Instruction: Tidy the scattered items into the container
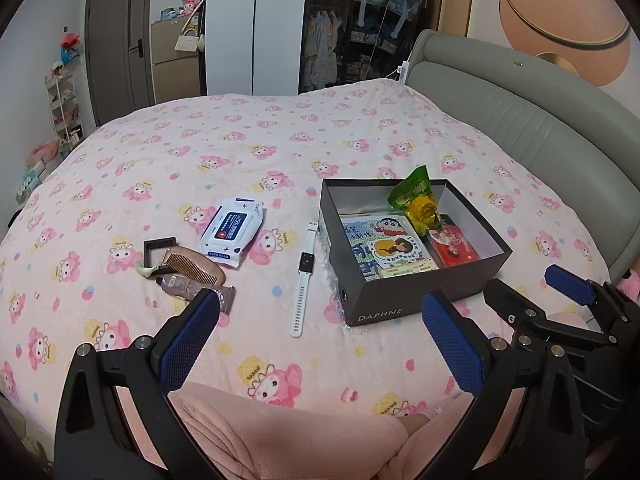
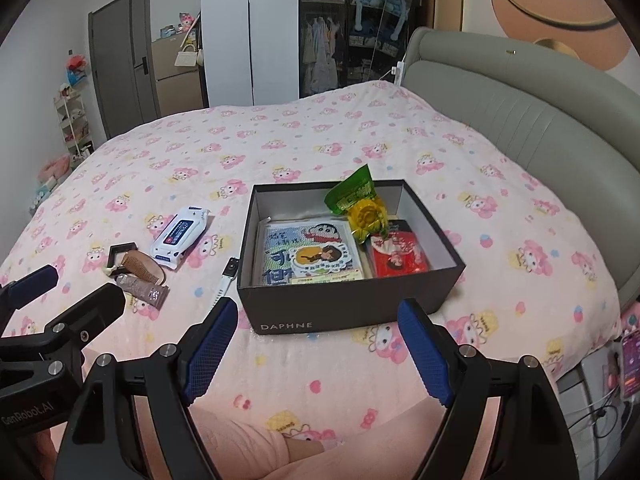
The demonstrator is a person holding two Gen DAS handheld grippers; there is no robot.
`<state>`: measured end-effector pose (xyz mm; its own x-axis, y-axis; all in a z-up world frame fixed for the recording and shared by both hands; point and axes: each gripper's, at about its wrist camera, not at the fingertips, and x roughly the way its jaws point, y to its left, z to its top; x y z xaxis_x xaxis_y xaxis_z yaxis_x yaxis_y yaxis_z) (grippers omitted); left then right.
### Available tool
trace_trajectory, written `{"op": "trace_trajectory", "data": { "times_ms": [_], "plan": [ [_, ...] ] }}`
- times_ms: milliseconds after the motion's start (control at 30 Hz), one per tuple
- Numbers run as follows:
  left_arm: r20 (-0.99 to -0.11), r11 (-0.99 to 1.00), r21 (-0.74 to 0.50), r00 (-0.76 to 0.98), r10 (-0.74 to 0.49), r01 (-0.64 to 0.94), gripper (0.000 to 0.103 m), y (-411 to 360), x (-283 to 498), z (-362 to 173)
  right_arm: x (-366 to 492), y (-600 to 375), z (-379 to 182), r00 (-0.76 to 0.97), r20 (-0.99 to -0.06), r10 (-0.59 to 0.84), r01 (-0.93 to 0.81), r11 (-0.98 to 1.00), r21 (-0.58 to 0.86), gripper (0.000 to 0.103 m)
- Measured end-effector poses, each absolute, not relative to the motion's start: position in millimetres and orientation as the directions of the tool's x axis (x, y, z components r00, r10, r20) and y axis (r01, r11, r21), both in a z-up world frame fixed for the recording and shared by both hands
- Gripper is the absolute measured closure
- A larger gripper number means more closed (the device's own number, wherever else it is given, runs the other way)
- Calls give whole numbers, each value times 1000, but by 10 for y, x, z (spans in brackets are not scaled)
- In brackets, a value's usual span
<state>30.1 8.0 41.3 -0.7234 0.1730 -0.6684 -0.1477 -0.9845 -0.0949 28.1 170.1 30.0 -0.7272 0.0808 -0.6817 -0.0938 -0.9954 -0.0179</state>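
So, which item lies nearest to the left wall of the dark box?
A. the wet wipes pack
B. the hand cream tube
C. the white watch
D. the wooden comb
C: the white watch lies right beside the box, the other items farther left.

A dark open box (image 2: pixel 344 312) marked DAPHNE sits on the bed, holding cartoon cards (image 2: pixel 308 256), a red packet (image 2: pixel 400 258) and a green-yellow snack bag (image 2: pixel 358 200). Left of it lie a white watch (image 1: pixel 306 276), wipes pack (image 1: pixel 234 230), wooden comb (image 1: pixel 196 268), crumpled tube (image 1: pixel 196 290) and small black frame (image 1: pixel 158 250).
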Motion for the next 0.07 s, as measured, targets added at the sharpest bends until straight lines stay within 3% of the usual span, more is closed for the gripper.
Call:
{"op": "trace_trajectory", "data": {
  "times_ms": [67],
  "plan": [
    [-670,-985,-98,-722,172,-143,1,64,300,405,262,1686,267,-719,-691,76,-86,-996,-19,22]
  ]
}}
